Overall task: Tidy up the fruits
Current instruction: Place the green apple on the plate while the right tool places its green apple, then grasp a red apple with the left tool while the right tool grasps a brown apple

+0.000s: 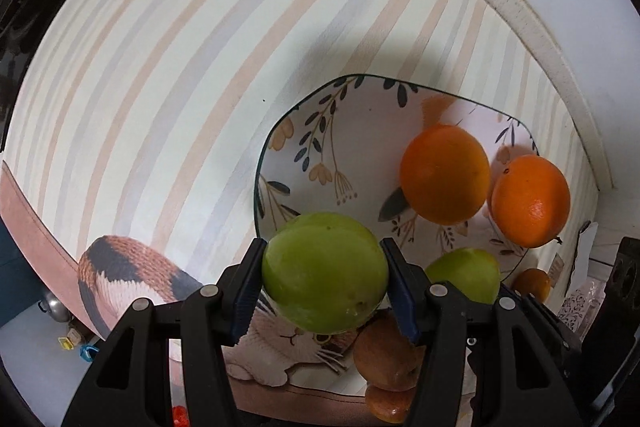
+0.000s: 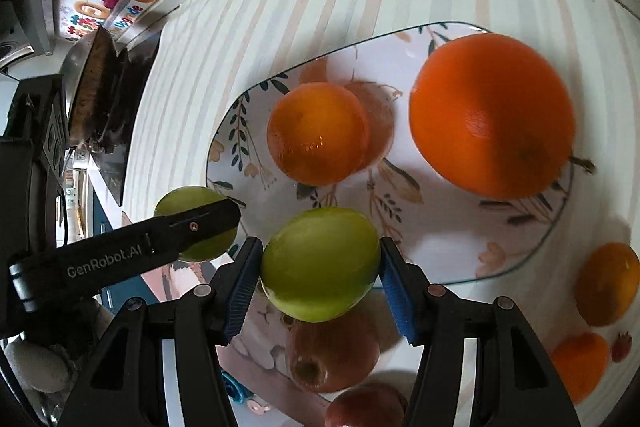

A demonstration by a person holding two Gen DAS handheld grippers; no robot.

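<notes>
My left gripper (image 1: 325,273) is shut on a green fruit (image 1: 325,271) and holds it just above the near rim of a floral plate (image 1: 312,131). My right gripper (image 2: 320,265) is shut on a second green fruit (image 2: 320,263) over the plate's near edge (image 2: 516,259). Two oranges lie on the plate, one toward the middle (image 1: 445,173) (image 2: 318,133) and a larger one at its right side (image 1: 530,201) (image 2: 492,115). The left gripper's finger (image 2: 192,227) and its green fruit (image 2: 176,201) show at the left of the right wrist view. The second green fruit (image 1: 464,273) shows beside the left gripper.
Brownish fruits (image 1: 386,359) (image 2: 332,351) lie on the striped cloth (image 1: 180,75) under the grippers. Small orange fruits (image 2: 608,283) (image 2: 580,363) and a small red one (image 2: 621,347) lie right of the plate. A white table rim (image 1: 520,11) curves beyond. Dark kitchen objects (image 2: 96,87) stand far left.
</notes>
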